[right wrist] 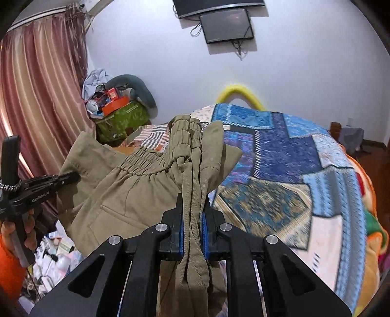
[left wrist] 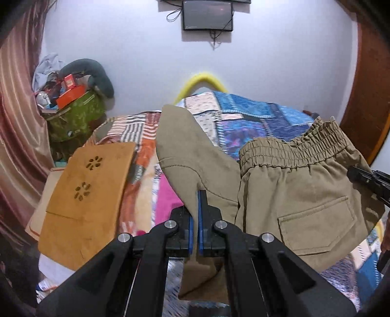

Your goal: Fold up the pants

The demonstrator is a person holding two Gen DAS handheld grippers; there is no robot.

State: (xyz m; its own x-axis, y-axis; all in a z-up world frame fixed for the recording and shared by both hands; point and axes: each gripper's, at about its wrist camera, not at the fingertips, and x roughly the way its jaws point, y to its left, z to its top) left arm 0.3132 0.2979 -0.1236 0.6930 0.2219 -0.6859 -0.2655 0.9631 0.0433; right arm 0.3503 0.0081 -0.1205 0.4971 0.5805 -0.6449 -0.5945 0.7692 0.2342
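Khaki pants (left wrist: 292, 195) with an elastic waistband and a back pocket hang in the air above the bed. My left gripper (left wrist: 197, 195) is shut on a thin edge of the khaki cloth, which rises past its blue pads (left wrist: 201, 219). In the right wrist view the pants (right wrist: 136, 195) spread to the left, and my right gripper (right wrist: 193, 202) is shut on a bunched fold of them near the waistband. The left gripper (right wrist: 70, 178) shows there at the far left, held by a hand in an orange sleeve (right wrist: 9, 263).
A patchwork blue quilt (right wrist: 280, 158) covers the bed below the pants. A tan mat (left wrist: 85, 195) with cut-out holes lies at the bed's left side. Piled bags and boxes (left wrist: 73, 109) stand by the pink curtain (right wrist: 36, 97). A screen (left wrist: 207, 14) hangs on the wall.
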